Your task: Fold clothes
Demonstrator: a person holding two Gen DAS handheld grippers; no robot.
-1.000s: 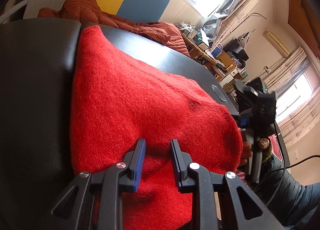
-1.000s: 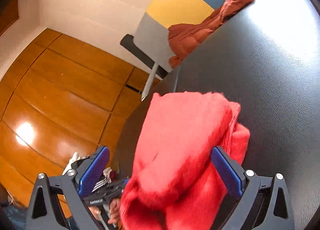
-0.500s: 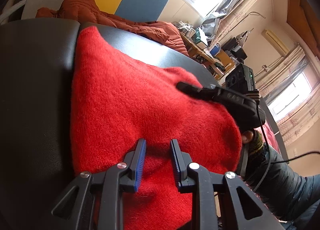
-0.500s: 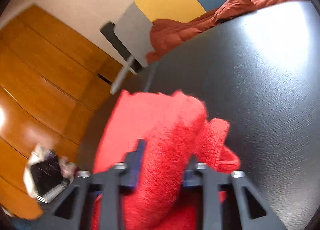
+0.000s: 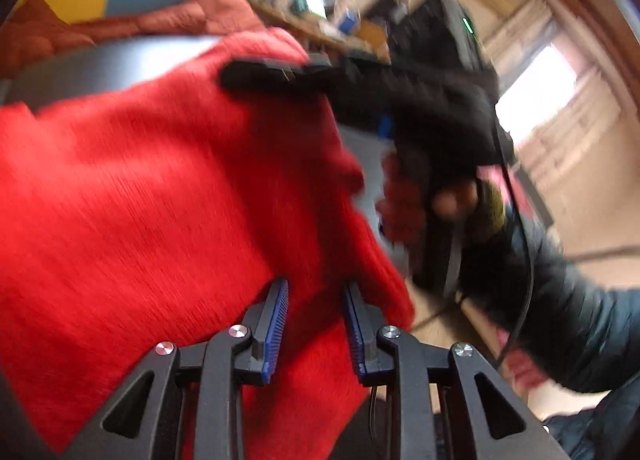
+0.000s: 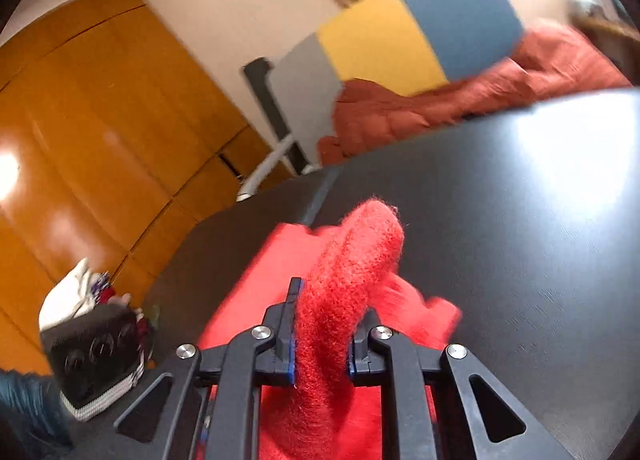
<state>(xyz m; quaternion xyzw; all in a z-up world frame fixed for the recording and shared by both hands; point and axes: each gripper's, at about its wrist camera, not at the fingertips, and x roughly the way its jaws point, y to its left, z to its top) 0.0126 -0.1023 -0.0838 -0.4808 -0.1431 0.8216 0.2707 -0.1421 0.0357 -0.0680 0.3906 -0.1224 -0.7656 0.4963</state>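
Sweater [image 5: 152, 188]: soft, light, floppy knit — best taken by bunched edges.
Right gripper [image 6: 320, 324]: jaws closing on a thick fold.
Left gripper [image 5: 314, 324]: pinching the hem.

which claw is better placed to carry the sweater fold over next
Probably right. The right claw is closing with a thick fold of the fuzzy red knit sweater between its pads, raised off the black table. The left claw only grips the near edge.

No text, label, brand, number or sign can be read in either view; motion blur smears everything
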